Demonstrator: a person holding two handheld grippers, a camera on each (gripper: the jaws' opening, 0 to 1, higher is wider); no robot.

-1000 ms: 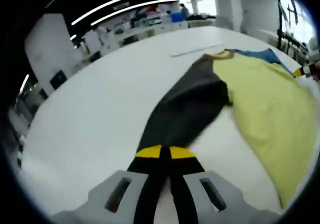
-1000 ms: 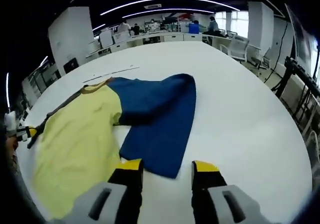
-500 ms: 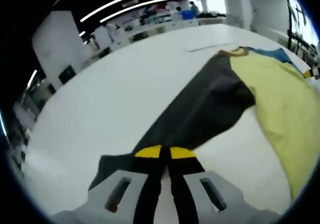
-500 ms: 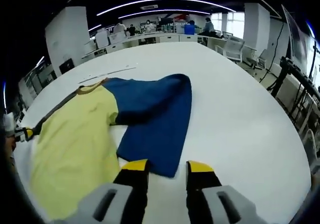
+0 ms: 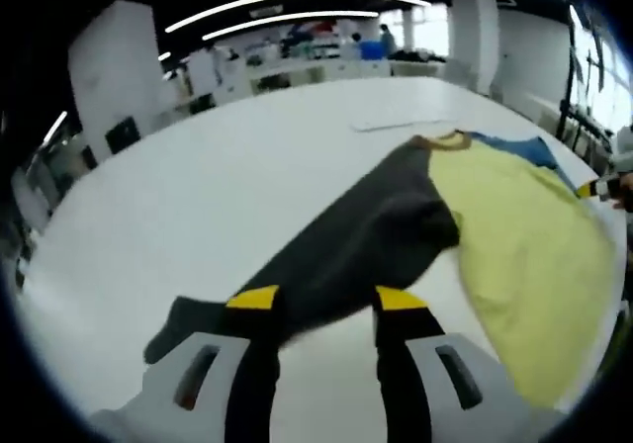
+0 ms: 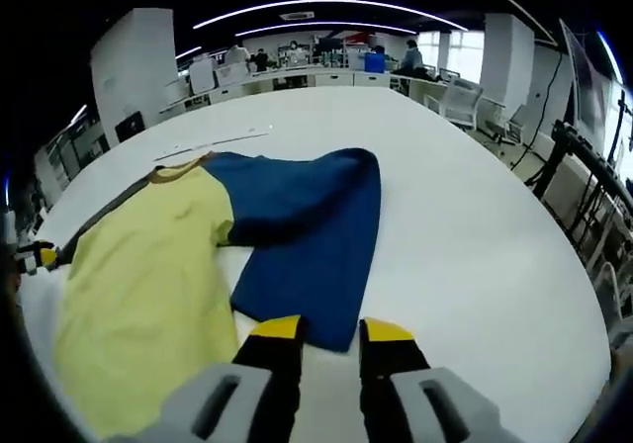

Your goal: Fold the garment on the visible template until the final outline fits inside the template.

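Observation:
A three-coloured shirt lies flat on the white table [image 5: 178, 196]. It has a yellow body [image 5: 524, 255], a dark grey sleeve [image 5: 366, 240] and a blue sleeve [image 6: 316, 235]. My left gripper [image 5: 327, 300] is open, and the grey sleeve's end lies on the table between its jaws. My right gripper [image 6: 330, 328] is open with a narrow gap, its jaws on either side of the blue sleeve's hem. The ochre collar [image 6: 178, 172] points away from me. The left gripper [image 6: 40, 255] also shows beside the shirt's far left edge, and the right gripper [image 5: 603, 188] at its far right.
A thin pale strip [image 6: 213, 144] lies on the table just beyond the collar. Desks, chairs [image 6: 465, 97] and people fill the back of the room. A dark stand with cables [image 6: 584, 156] is off the table's right edge.
My left gripper has opened and let go of the grey sleeve, which now lies stretched on the table. My right gripper's jaws have narrowed around the blue sleeve's hem.

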